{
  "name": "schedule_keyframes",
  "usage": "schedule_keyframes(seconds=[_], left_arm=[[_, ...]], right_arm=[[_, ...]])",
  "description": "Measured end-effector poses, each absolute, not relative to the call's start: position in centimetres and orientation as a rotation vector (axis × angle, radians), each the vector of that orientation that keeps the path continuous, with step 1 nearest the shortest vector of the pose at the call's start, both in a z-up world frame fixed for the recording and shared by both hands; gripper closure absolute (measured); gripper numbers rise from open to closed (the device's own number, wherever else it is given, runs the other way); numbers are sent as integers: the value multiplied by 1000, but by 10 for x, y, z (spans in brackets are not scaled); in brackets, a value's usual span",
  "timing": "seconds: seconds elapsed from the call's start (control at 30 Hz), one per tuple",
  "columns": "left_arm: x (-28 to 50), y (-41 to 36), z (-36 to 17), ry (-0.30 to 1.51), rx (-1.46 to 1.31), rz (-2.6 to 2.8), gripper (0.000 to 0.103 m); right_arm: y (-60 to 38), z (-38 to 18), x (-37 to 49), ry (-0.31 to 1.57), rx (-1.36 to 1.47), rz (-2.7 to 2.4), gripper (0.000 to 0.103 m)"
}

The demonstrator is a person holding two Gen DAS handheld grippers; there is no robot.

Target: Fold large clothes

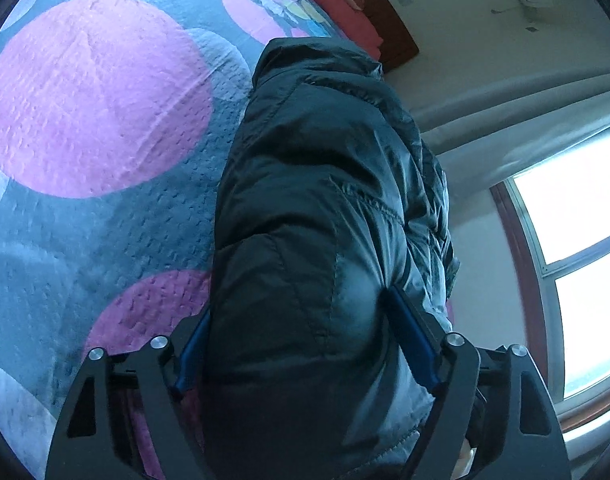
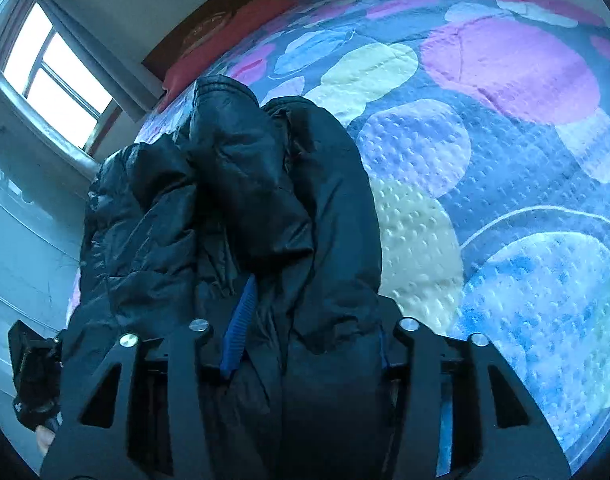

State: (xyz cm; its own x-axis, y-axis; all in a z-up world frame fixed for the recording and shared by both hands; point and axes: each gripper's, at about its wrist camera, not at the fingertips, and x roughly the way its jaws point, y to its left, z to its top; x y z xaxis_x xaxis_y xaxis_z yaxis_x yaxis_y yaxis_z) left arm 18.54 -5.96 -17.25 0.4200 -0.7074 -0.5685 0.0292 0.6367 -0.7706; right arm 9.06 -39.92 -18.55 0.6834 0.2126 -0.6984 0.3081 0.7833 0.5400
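Observation:
A dark puffer jacket (image 1: 321, 184) hangs bunched and lifted above the bed. My left gripper (image 1: 301, 320) is shut on a thick fold of the jacket, its blue pads (image 1: 413, 332) pressing into the padding on both sides. In the right wrist view the same jacket (image 2: 241, 184) is bunched with a sleeve draped over the top, and my right gripper (image 2: 309, 320) is shut on another thick fold of it; one blue pad (image 2: 241, 320) shows, the other is mostly hidden by fabric. The other gripper (image 2: 33, 384) shows at the lower left.
The bed is covered by a quilt with big pink, blue and cream circles (image 1: 97, 96) (image 2: 505, 160). A red pillow (image 1: 341, 4) and wooden headboard (image 1: 389, 24) lie at the far end. A window (image 1: 577, 248) (image 2: 53, 68) and white wall stand beside the bed.

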Motion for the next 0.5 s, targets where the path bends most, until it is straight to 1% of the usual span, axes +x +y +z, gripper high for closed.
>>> schedule_keyframes(seconds=[0.07,0.17,0.27,0.5], left_arm=[[184,-62,-168,1042,-754,-518,28],[186,-66,-159,1026,-715,-517,31],[187,-67,-150,1013,-696,-523,34],[198,-53,-131,967,-660,-520,36]], right_arm=[[-396,-185,89,826,703,-47,69],[-392,-183,86,812,712,-33,74],[-386,-181,84,785,729,-9,77],[-356,-164,95,750,726,59,79]])
